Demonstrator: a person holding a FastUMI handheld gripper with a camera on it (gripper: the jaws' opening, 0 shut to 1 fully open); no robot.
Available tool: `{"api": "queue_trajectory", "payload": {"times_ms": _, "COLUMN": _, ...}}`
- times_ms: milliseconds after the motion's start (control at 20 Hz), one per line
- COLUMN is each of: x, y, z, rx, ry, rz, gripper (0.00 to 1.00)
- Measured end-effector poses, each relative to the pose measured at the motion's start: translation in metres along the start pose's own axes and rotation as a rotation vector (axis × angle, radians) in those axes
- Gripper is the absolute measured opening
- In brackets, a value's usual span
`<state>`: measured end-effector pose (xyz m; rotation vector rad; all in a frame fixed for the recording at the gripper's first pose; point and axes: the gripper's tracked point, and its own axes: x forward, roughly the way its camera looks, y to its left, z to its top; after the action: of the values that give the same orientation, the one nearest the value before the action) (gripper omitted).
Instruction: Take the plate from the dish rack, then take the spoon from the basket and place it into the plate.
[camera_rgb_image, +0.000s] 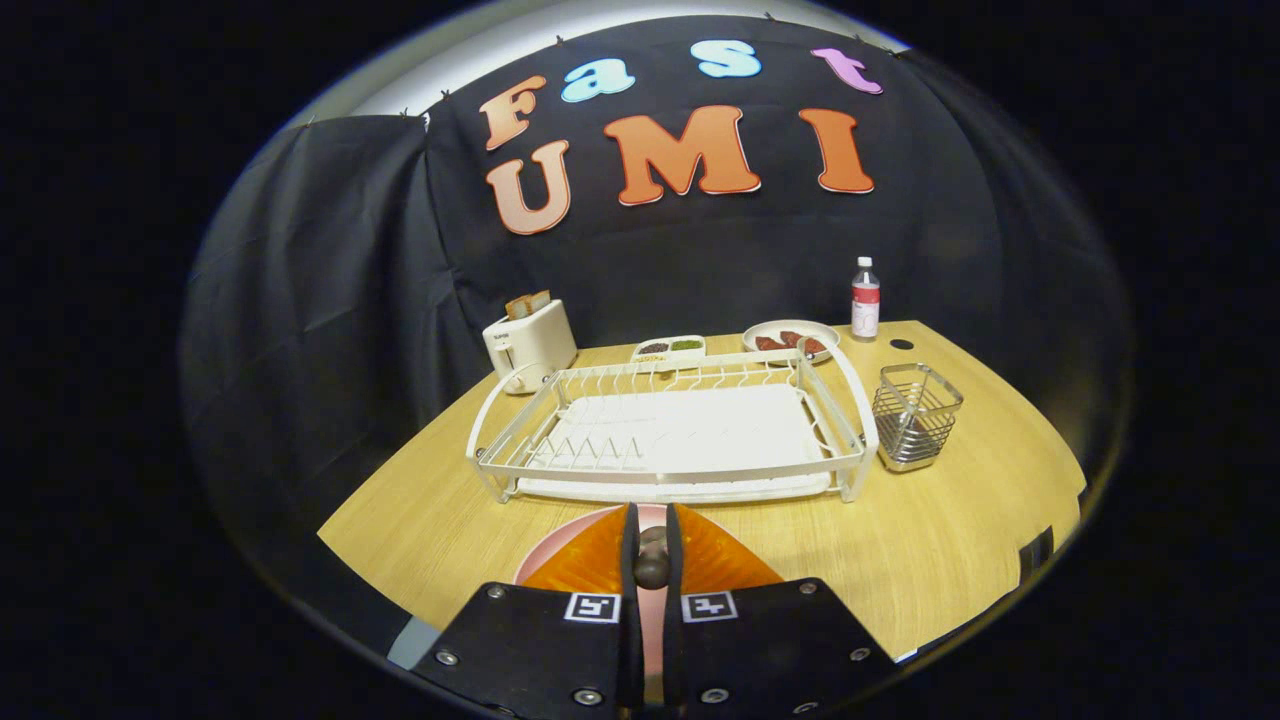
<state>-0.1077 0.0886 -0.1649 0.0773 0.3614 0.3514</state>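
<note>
The jaws (651, 560) are clamped together on a dark, rounded spoon handle (652, 568), low in the middle of the frame; both fingers press its sides, and I cannot make out the bowl of the spoon; directly beneath and just ahead lies the pink plate (560, 545), flat on the wooden bench (940, 540), its rim showing lower left of centre; the white dish rack (670, 430) sits beyond it at mid-frame with no plate in its slots, and the wire basket (915, 415) stands just right of the rack; so the plate seems already out and the spoon lifted, with only the setting-down left; the spoon looks light and stiff, its smooth handle likely to twist or slip in a narrow pinch, so it should be lowered level and let go close to the surface; the plate looks hard and could chip or clatter if the spoon drops from height
</note>
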Motion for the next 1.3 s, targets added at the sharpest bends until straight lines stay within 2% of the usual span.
{"api": "queue_trajectory", "payload": {"times_ms": 350, "x": 0.018, "y": 0.011, "z": -0.020, "rx": 0.002, "ry": -0.004, "rz": 0.054, "gripper": 0.08}}
{"api": "queue_trajectory", "payload": {"times_ms": 750, "x": 0.010, "y": -0.023, "z": -0.072, "rx": -0.039, "ry": 0.165, "rz": -0.022, "gripper": 0.27}}
{"api": "queue_trajectory", "payload": {"times_ms": 950, "x": 0.009, "y": -0.019, "z": -0.067, "rx": -0.077, "ry": 0.170, "rz": -0.017, "gripper": 0.49}}
{"api": "queue_trajectory", "payload": {"times_ms": 1100, "x": 0.012, "y": -0.022, "z": -0.054, "rx": -0.085, "ry": 0.159, "rz": -0.041, "gripper": 0.76}}
{"api": "queue_trajectory", "payload": {"times_ms": 1150, "x": 0.012, "y": -0.022, "z": -0.047, "rx": -0.078, "ry": 0.152, "rz": -0.045, "gripper": 0.80}}
{"api": "queue_trajectory", "payload": {"times_ms": 1200, "x": 0.011, "y": -0.021, "z": -0.040, "rx": -0.073, "ry": 0.140, "rz": -0.050, "gripper": 0.89}}
{"api": "queue_trajectory", "payload": {"times_ms": 1300, "x": 0.012, "y": -0.024, "z": -0.026, "rx": -0.077, "ry": 0.118, "rz": -0.067, "gripper": 0.97}}
